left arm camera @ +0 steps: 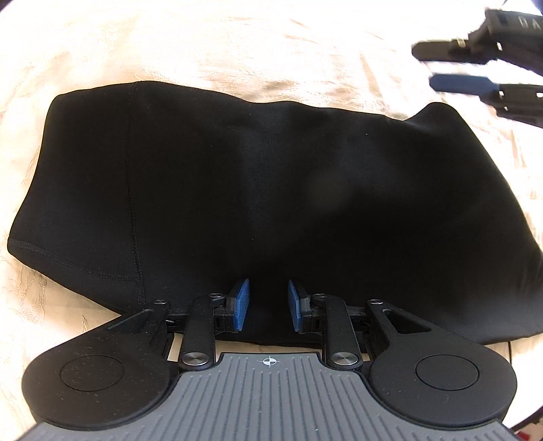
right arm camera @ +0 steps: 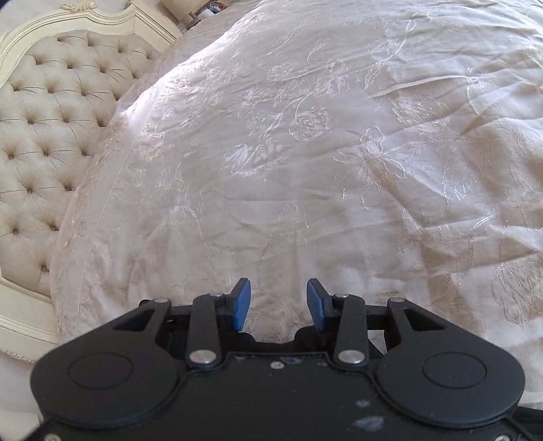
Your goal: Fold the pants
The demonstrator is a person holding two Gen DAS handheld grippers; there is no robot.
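The black pants (left arm camera: 271, 190) lie folded into a wide, flat bundle on the cream bedspread (left arm camera: 237, 44); a stitched hem shows at their left end. My left gripper (left arm camera: 268, 302) points steeply down over the bundle's near edge. Its blue pads (left arm camera: 241, 303) stand a little apart with their inner faces bare, so it is open and grips nothing. My right gripper (left arm camera: 424, 68) shows blurred at the upper right, off the pants and beyond their far right corner. In the right wrist view the right gripper (right arm camera: 278, 303) is open over bare bedspread (right arm camera: 305, 169), nothing between its fingers.
A tufted beige headboard (right arm camera: 51, 135) with a carved cream frame stands at the left of the right wrist view. The embroidered bedspread stretches wide around the pants, creased toward the right. Small items sit on a stand (right arm camera: 203, 13) behind the headboard.
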